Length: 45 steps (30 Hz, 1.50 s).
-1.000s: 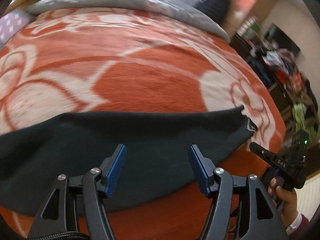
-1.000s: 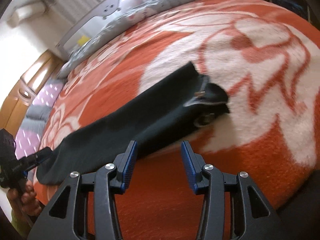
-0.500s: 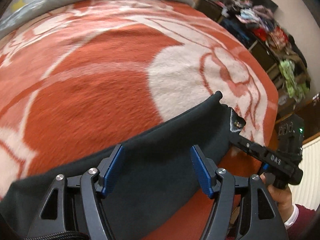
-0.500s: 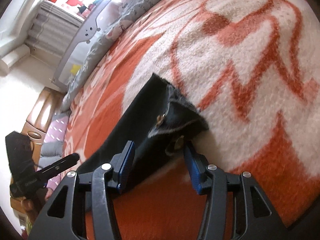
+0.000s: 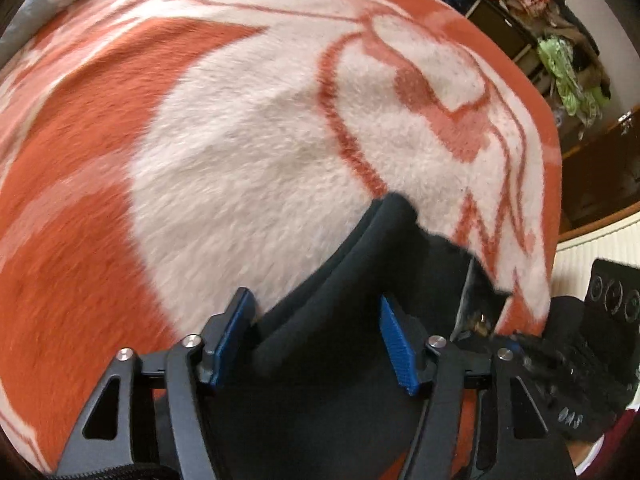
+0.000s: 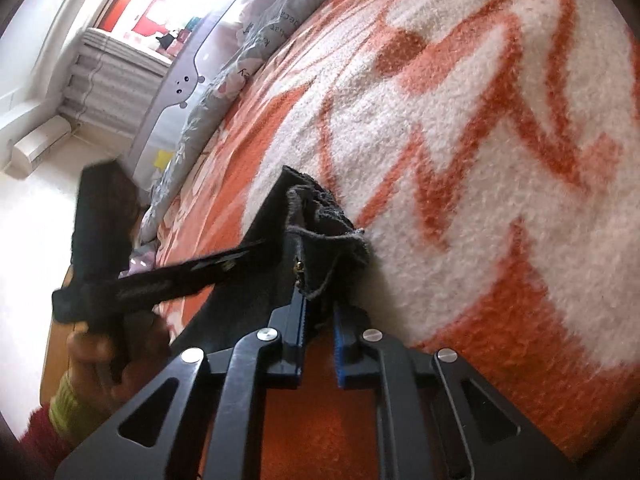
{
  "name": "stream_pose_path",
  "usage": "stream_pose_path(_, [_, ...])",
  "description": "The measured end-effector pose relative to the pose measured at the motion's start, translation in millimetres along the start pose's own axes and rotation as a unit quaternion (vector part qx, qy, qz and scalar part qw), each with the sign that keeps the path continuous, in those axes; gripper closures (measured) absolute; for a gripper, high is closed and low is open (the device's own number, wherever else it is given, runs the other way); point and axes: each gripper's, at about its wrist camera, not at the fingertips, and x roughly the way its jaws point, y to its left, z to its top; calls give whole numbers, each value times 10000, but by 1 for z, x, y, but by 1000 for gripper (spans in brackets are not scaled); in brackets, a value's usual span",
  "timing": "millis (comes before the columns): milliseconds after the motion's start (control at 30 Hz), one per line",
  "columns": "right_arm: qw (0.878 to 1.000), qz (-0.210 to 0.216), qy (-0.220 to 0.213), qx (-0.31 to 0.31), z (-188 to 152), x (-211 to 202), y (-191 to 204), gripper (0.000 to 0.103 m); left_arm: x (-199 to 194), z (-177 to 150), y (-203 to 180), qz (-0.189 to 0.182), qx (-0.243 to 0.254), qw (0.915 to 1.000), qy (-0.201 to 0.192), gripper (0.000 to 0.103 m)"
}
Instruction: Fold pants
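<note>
Black fabric of the pants [image 5: 360, 320] lies stretched over the orange-and-white blanket [image 5: 240, 160] that covers the bed, its waist end reaching toward the blanket's right edge, where the bedding drops off toward the cluttered shelves [image 5: 560, 48]. You hold your right gripper [image 6: 320, 320] at that waist end with its blue pads nearly together and a bunch of the waistband, by the small metal button [image 6: 298, 266], pinched between them; that grip makes sense because the thick hem gives you a firm handle for carrying the end over. Your left gripper [image 5: 316, 340] hangs just above the cloth beside it with its jaws spread wide, the black fabric showing between the fingers, so it grasps nothing; I judge you have it there to take the neighbouring part of the waist, so both corners travel together and the fold stays square. In the right wrist view the left tool crosses just over the pants, close to your pinching pads, so mind that the two do not knock. Grey pillows [image 6: 248, 52] sit well apart at the bed's far end.
</note>
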Motion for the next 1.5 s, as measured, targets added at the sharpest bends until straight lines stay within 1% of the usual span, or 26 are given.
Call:
stream_pose_path(67, [10000, -16, 16, 0, -1, 1, -1, 91, 5, 8, -4, -155, 73, 9999, 0, 59])
stream_pose_path(100, [10000, -36, 7, -23, 0, 2, 0, 91, 8, 12, -6, -248, 123, 9996, 52, 62])
stream_pose_path(167, [9999, -78, -8, -85, 1, 4, 2, 91, 10, 15, -9, -355, 212, 9991, 102, 79])
stream_pose_path(233, [9999, -101, -36, -129, 0, 3, 3, 91, 9, 15, -13, -406, 337, 9986, 87, 86])
stream_pose_path(333, [9997, -110, -74, -220, -1, 2, 8, 91, 1, 12, -15, -366, 478, 9982, -46, 92])
stream_pose_path(467, [9978, 96, -231, -618, -1, -6, 28, 91, -28, 2, -10, -500, 365, 9973, -398, 93])
stream_pose_path(500, [9966, 229, -286, -741, -1, -10, 35, 91, -41, -2, -8, -543, 337, 9965, -531, 93])
stream_pose_path(600, [9913, 840, -261, -980, -3, -18, 58, 91, -77, -16, -1, -636, 289, 9936, -893, 93])
stream_pose_path(667, [9853, 1219, -183, -1186, -9, -21, 78, 91, -103, -29, 5, -704, 229, 9907, -1145, 93])
stream_pose_path(767, [9758, 1588, 28, -1500, -21, -17, 110, 91, -132, -48, 15, -734, 92, 9872, -1414, 93])
stream_pose_path(900, [9689, 1817, 362, -1642, -33, 1, 138, 91, -164, -81, 41, -679, -225, 9822, -1735, 93])
stream_pose_path(1033, [9606, 1922, 650, -1901, -47, 19, 164, 91, -182, -112, 71, -688, -690, 9755, -1970, 93])
stream_pose_path(1167, [9533, 1940, 929, -2119, -62, 38, 183, 91, -189, -142, 97, -629, -1007, 9706, -2095, 93])
stream_pose_path(1300, [9471, 1769, 1211, -2387, -77, 61, 193, 91, -184, -171, 123, -559, -1436, 9646, -2140, 93])
stream_pose_path(1367, [9453, 1655, 1341, -2472, -83, 72, 196, 91, -176, -184, 133, -548, -1664, 9611, -2136, 97])
stream_pose_path(1500, [9393, 1374, 1527, -2749, -100, 91, 201, 91, -156, -209, 154, -511, -2091, 9547, -2054, 97])
